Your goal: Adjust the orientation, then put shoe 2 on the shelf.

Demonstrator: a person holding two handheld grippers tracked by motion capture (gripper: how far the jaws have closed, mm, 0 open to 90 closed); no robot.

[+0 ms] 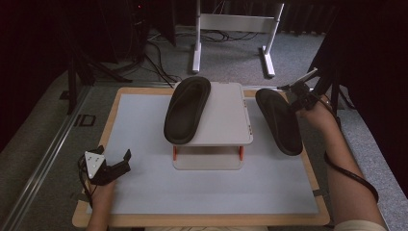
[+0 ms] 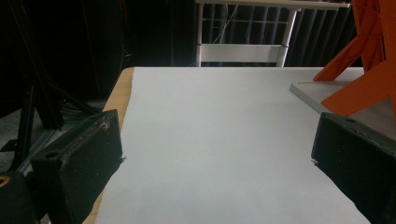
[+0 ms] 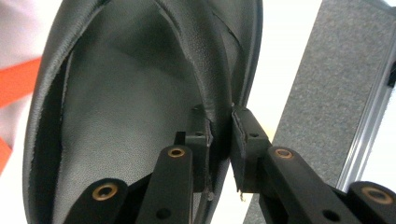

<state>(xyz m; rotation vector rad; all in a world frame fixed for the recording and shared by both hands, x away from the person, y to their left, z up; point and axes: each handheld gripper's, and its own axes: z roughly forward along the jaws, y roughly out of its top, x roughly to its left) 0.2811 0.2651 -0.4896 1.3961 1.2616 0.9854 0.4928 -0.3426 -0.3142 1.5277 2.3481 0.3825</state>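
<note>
Two black slippers are in front of me, and I go from the left. My left gripper (image 1: pixel 117 166) sits low at the near left corner of the white mat (image 1: pixel 144 192), jaws spread wide with nothing between them; in the left gripper view I see bare mat between the two black jaws and an orange leg (image 2: pixel 359 60) of the stand off to the right. In the middle stands a small white two-tier rack (image 1: pixel 226 120) with orange posts, and the first slipper (image 1: pixel 186 108) lies on its top shelf, sole down, running from the far edge toward me. To the right of the rack, the second slipper (image 1: pixel 279 120) lies over the mat's right side, tilted, its far end raised. My right gripper (image 1: pixel 296 96) holds that far end: in the right gripper view the jaws are pinched narrow on the slipper's side rim (image 3: pixel 219 93), one jaw inside the footbed, one outside.
</note>
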